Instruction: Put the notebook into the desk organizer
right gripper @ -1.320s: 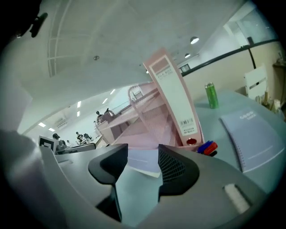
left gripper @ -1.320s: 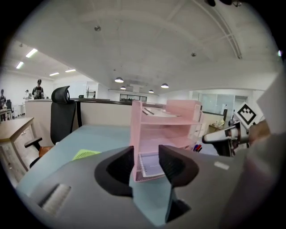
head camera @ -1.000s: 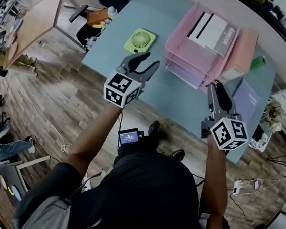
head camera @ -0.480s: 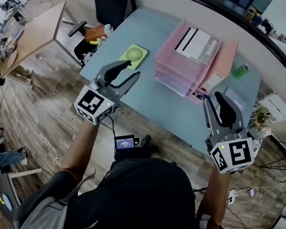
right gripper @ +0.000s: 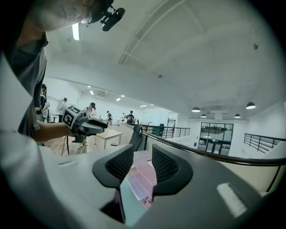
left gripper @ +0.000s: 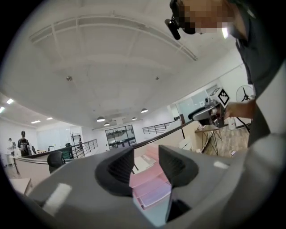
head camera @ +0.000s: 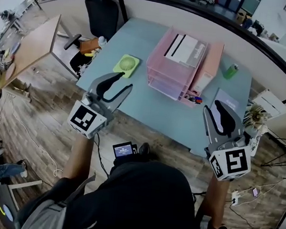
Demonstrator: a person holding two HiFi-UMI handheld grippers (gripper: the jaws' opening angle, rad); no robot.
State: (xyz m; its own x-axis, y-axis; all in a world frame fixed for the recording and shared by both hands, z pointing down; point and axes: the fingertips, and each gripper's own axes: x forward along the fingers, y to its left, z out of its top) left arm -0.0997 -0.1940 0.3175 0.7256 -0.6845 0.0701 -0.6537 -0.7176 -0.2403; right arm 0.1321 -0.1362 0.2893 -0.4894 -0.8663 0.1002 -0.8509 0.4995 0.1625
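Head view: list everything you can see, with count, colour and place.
table: one, grey-blue, centre
desk organizer: one, pink, mid-table
book: one, white, atop the organizer
notebook: one, lavender, table's near right
fan: one, green, left of the organizer
bottle: one, green, far right of table
office chair: one, black, behind the table
wooden desk: one, tan, far left
left gripper: one, grey, open, empty
right gripper: one, grey, open, empty
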